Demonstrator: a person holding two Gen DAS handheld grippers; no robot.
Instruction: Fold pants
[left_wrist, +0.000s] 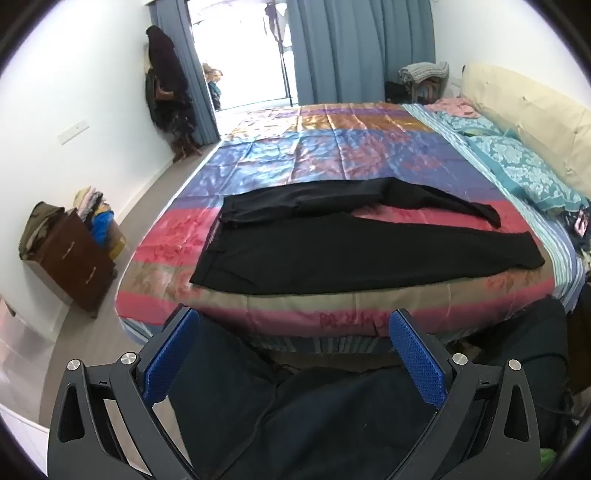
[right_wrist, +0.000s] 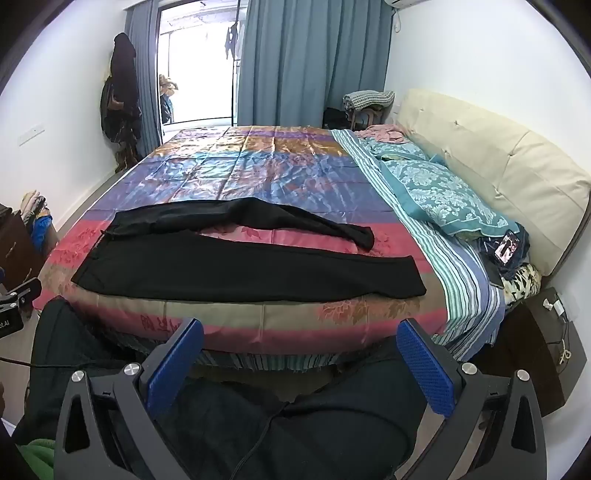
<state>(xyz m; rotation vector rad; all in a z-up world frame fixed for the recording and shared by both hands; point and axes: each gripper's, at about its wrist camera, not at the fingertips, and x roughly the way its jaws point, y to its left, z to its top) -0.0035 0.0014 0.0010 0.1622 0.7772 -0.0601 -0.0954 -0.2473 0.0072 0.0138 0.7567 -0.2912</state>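
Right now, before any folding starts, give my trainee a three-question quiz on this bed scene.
1. True or false: the black pants are already folded in half.
2. Which way do the leg ends of the pants point? A) toward the headboard B) toward the window curtains C) toward the brown drawer unit
3. Fill in: the left gripper and right gripper both stand ____ and hold nothing.

Key:
1. False; they lie spread on the bedspread, legs apart.
2. A
3. open
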